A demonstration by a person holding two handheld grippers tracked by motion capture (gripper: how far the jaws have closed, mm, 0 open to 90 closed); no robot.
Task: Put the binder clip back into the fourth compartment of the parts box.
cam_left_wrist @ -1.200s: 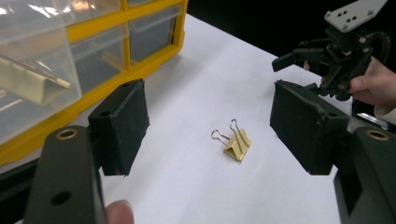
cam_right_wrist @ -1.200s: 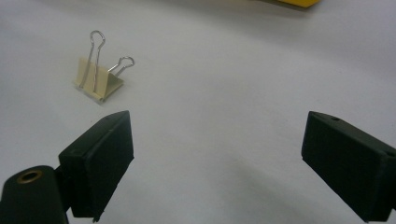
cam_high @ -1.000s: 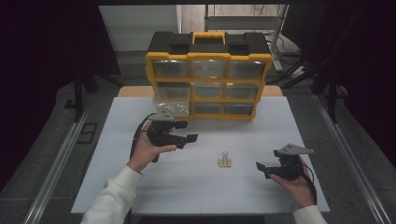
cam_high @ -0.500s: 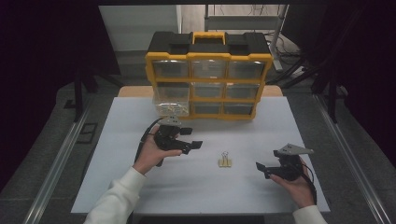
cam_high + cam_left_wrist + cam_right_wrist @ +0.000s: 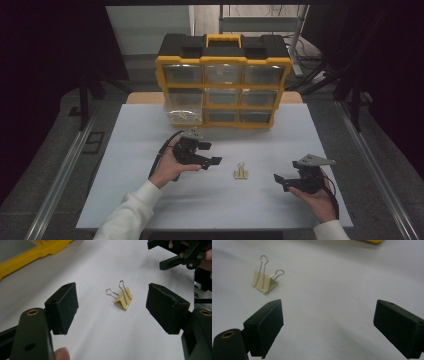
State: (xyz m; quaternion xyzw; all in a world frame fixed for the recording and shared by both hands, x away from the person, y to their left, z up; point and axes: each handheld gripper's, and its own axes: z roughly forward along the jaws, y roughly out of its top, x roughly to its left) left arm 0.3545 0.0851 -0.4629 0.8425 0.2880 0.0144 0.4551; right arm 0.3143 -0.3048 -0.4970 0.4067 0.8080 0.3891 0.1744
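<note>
A small yellow binder clip (image 5: pixel 241 173) with silver wire handles lies on the white tabletop (image 5: pixel 140 200), between my two grippers. My left gripper (image 5: pixel 211 153) hovers just left of it, jaws open and pointing at it. In the left gripper view the clip (image 5: pixel 123 298) lies a short way ahead of the left gripper (image 5: pixel 113 306), untouched between the lines of the two wide-apart pads. My right gripper (image 5: pixel 279 181) rests low to the clip's right, open and empty. In the right gripper view the clip (image 5: pixel 265 281) stands ahead and left of the right gripper (image 5: pixel 327 325).
A yellow and black drawer organizer (image 5: pixel 223 82) stands at the table's far edge. Its lower left drawer (image 5: pixel 184 112) is pulled out and holds small items. Metal rails run along both sides of the table.
My left gripper has moved right and down, away from the organizer and closer to the binder clip. The right gripper and the clip have stayed put.
</note>
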